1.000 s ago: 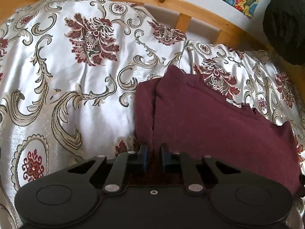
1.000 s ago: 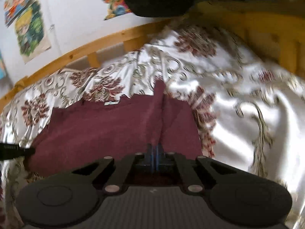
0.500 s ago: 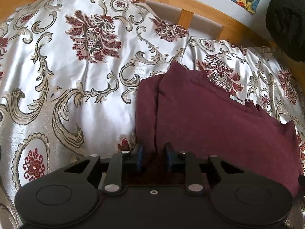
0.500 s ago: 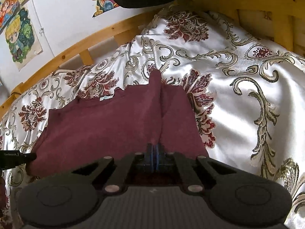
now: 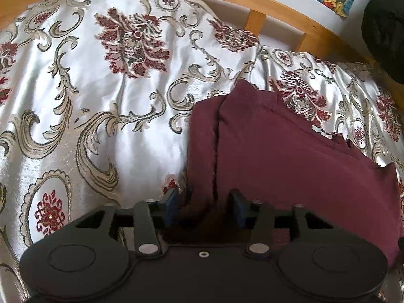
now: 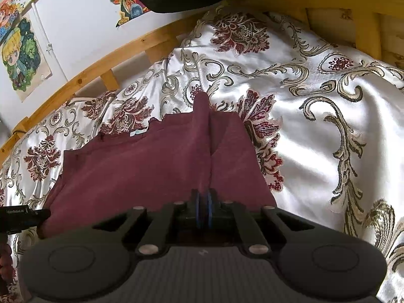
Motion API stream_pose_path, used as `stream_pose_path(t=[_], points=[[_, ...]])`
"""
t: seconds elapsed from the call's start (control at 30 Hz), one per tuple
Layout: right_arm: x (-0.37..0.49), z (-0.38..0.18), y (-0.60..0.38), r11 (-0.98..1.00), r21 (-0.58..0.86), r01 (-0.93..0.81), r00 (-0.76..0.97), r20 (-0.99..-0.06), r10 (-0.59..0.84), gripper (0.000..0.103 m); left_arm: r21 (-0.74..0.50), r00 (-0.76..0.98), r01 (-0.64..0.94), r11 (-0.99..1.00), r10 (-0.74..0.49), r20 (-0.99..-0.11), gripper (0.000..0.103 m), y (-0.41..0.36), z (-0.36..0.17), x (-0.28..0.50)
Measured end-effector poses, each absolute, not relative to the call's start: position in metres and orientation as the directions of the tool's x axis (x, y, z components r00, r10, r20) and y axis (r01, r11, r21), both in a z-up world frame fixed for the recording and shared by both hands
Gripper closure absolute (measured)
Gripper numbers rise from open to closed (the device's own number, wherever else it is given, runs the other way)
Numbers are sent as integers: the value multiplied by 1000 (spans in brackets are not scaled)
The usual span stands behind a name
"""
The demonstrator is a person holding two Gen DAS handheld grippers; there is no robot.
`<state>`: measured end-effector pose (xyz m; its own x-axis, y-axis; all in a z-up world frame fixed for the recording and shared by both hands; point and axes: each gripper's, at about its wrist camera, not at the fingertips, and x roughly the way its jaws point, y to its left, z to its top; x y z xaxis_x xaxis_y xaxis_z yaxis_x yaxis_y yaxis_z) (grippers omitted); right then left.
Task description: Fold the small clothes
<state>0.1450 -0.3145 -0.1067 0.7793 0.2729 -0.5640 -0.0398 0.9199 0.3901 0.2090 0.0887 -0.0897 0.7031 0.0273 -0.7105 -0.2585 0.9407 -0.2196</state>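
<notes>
A small maroon garment (image 5: 290, 156) lies folded on a patterned satin bedspread (image 5: 101, 96); it also shows in the right wrist view (image 6: 156, 161). My left gripper (image 5: 205, 203) is open, its blue-padded fingers spread either side of the garment's near left edge, which rests loose between them. My right gripper (image 6: 203, 203) is shut on a raised ridge of the garment's near right edge. The left gripper's black tip (image 6: 22, 217) shows at the left edge of the right wrist view, at the garment's corner.
A wooden bed rail (image 5: 265, 17) runs along the far side, also in the right wrist view (image 6: 106, 63). Cartoon posters (image 6: 20, 58) hang on the white wall. A dark bundle (image 5: 383, 30) sits at the far corner. Bare bedspread (image 6: 328, 126) stretches right of the garment.
My left gripper's fingers have spread apart and let go of the garment's edge. My right gripper stays shut on the cloth and has lowered it toward the bed.
</notes>
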Motion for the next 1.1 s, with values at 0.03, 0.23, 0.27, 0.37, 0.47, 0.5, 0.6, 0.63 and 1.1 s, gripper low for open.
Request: stream_pose_path(t=[0.03,0.23,0.27,0.37,0.47,0.5,0.6,0.63,1.1], points=[[145,-106,-313,922,385,-39,780,-565,269,95,-220,699,-267,938,32,-715,41,90,-90,209],[142,-103,-307,936,347,-52,791,-559,251,68,-206,683,-339,918,90,-725,13,98,-92,206],[142,-102,-305,940,335,-60,794,-554,249,63,-207,682,-344,916,92,-726,12,98,-93,205],[141,-99,-298,958,278,-77,811,-541,222,51,-203,676,-355,913,101,-730,6,100,-95,204],[140,-98,-296,967,244,-79,819,-537,202,41,-192,671,-359,913,109,-733,3,100,-98,204],[140,-99,-296,968,240,-76,820,-537,198,39,-189,669,-358,914,110,-735,3,100,-99,205],[142,-103,-296,977,206,-48,815,-558,157,33,-184,666,-359,915,113,-737,1,100,-103,205],[142,-105,-298,980,196,-32,808,-572,141,26,-185,666,-360,915,113,-737,1,101,-104,205],[118,-105,-288,990,123,69,879,-477,-2,5,-208,699,-320,925,82,-711,1,104,-111,197]])
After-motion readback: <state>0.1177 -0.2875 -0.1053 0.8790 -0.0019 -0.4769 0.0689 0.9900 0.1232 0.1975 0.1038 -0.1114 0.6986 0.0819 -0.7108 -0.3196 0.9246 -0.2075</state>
